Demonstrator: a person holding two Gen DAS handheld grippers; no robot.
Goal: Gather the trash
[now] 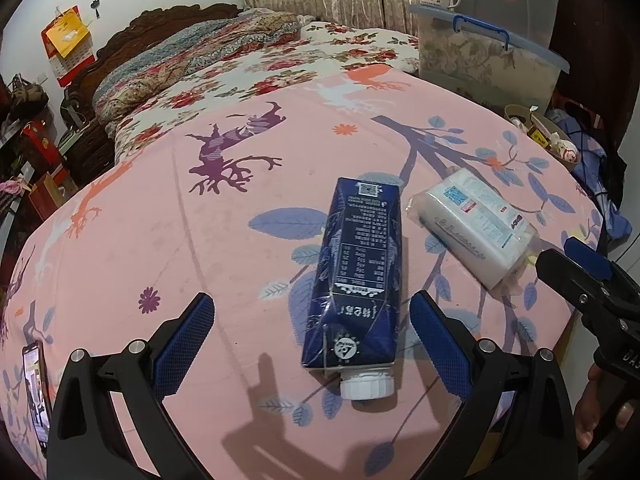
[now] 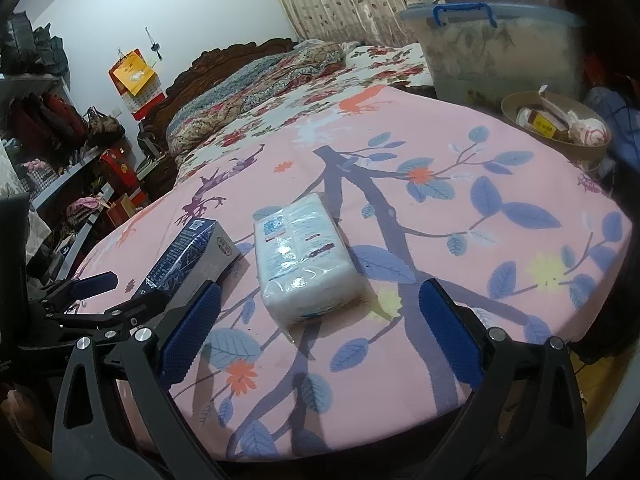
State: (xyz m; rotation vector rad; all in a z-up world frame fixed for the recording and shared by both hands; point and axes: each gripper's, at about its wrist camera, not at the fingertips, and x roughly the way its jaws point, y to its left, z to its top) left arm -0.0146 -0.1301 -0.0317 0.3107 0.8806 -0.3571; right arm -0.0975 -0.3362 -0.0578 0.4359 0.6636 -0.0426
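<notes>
Risk first, from the left wrist view: the dark blue carton (image 1: 352, 280) lies flat on the pink sheet (image 1: 160, 220) with its white cap (image 1: 367, 385) toward the camera, and a slanted closing could push it sideways over the soft cloth, or the pads could land on the cap and lose it. The left gripper (image 1: 310, 344) has its jaws wide apart and empty; the carton sits between them but nearer the 3 o'clock pad, just beside it, with a broad gap toward the 9 o'clock pad. The tissue pack (image 1: 472, 226) rests at 2 o'clock, near the carton but apart from it, so a careless sweep might drag it along. A brown bowl (image 1: 516, 114) of scraps stands at the bed's far edge, about 1 o'clock, probably where trash belongs. From the right wrist view: the right gripper (image 2: 318, 332) likewise stands spread and holds nothing. The tissue pack (image 2: 306, 264) lies ahead at 12 o'clock, just beyond the tips, while the carton (image 2: 190, 254) is off at 10 o'clock, outside this pair. The slippery wrapper may well slide under a shallow bite.
</notes>
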